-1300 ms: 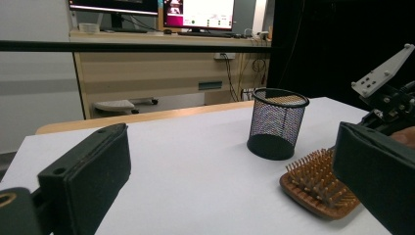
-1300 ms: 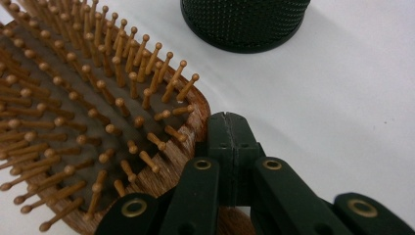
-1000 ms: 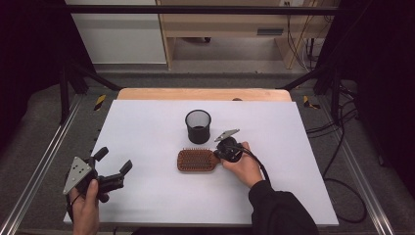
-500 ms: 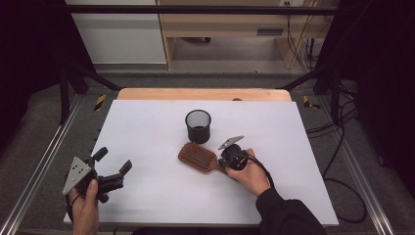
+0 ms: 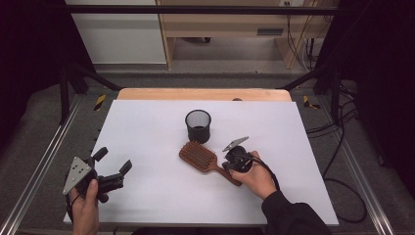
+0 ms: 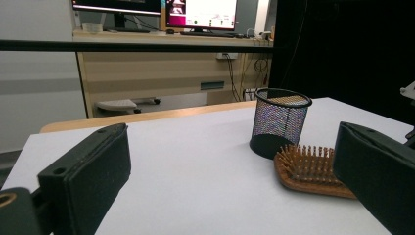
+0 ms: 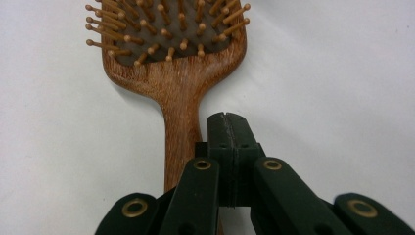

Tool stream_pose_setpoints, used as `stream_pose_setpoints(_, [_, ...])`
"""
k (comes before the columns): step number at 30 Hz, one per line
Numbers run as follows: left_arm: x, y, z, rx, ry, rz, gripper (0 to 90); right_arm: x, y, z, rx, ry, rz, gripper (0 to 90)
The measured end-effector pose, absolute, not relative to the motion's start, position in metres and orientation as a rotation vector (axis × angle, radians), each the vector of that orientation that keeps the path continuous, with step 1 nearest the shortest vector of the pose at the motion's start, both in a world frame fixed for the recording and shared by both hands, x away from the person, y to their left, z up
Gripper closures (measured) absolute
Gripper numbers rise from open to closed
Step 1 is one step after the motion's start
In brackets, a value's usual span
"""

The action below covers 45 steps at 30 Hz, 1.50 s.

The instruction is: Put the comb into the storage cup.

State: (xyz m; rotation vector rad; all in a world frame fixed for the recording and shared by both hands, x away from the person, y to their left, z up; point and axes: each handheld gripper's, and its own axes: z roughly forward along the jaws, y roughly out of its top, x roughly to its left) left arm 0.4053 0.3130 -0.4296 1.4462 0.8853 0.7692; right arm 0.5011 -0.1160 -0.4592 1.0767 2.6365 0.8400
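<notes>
Since the earlier frame the hairbrush has swung from lying level across the centre of the frame to a diagonal, head toward the upper left, handle toward the lower right, and my right gripper has shifted slightly down and right with it. At lower left, my left gripper rests with its jaws spread wide apart, nothing between them. At centre, the brush lies bristles up, just below the black mesh cup. My right gripper has its jaws pressed together, empty, beside the handle. Risk: further sideways pushing could drive the brush head against the cup and tip it; closed jaws cannot grasp the handle. The white table surface is flat; beyond it stand a wooden desk and monitors.
</notes>
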Motion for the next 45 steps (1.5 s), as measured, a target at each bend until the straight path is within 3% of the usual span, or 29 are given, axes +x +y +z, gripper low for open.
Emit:
stream_pose_setpoints(30, [0.406,0.31,-0.43,1.464,0.877,0.772,1.4,0.493,-0.129,-0.446,1.059,2.663,0.8,89.2])
stream_pose_setpoints(34, [0.406,0.31,-0.43,1.464,0.878,0.773,1.4,0.491,-0.126,-0.44,1.039,2.666,0.813,82.1])
stream_pose_setpoints(42, [0.406,0.309,-0.43,1.474,0.874,0.776,1.4,0.496,-0.106,-0.435,1.002,2.703,0.778,49.2])
stream_pose_setpoints(43, [0.406,0.309,-0.43,1.476,0.873,0.776,1.4,0.496,-0.106,-0.435,1.002,2.703,0.778,49.2])
stream_pose_setpoints(44, [0.407,0.309,-0.43,1.475,0.874,0.775,1.4,0.496,-0.102,-0.436,0.996,2.691,0.766,40.7])
stream_pose_setpoints(45, [0.406,0.308,-0.431,1.476,0.874,0.776,1.4,0.496,-0.102,-0.436,0.996,2.691,0.766,40.7])
